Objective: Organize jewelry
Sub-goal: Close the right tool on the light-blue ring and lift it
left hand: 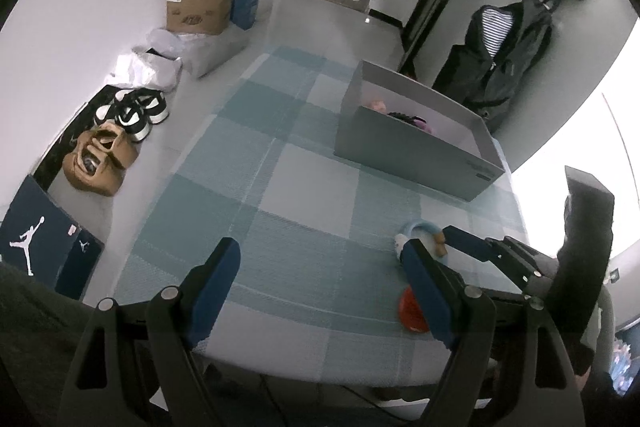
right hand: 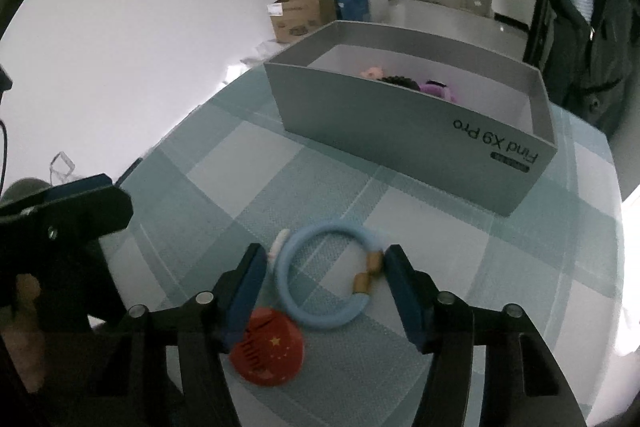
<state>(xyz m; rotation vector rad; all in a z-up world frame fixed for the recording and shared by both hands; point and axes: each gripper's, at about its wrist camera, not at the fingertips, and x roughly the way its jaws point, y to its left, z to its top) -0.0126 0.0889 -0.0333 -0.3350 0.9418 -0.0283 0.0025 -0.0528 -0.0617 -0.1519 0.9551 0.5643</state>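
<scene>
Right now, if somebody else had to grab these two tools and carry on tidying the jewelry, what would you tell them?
Left hand-held gripper: open, holding nothing, above the checked tablecloth.
Right hand-held gripper: open, its fingers on either side of the blue bracelet, not yet closed on it.
On the cloth: the blue bracelet, and a red round badge just near it.
Done: the grey box at the far side already holds a few pieces, pink, black and purple.
Left: probably close on the bracelet, carry it to the box, then the red badge.

blue ring [right hand: 325,279] – 1 | red round piece [right hand: 267,352] – 1 | grey box [right hand: 416,143] – 1
</scene>
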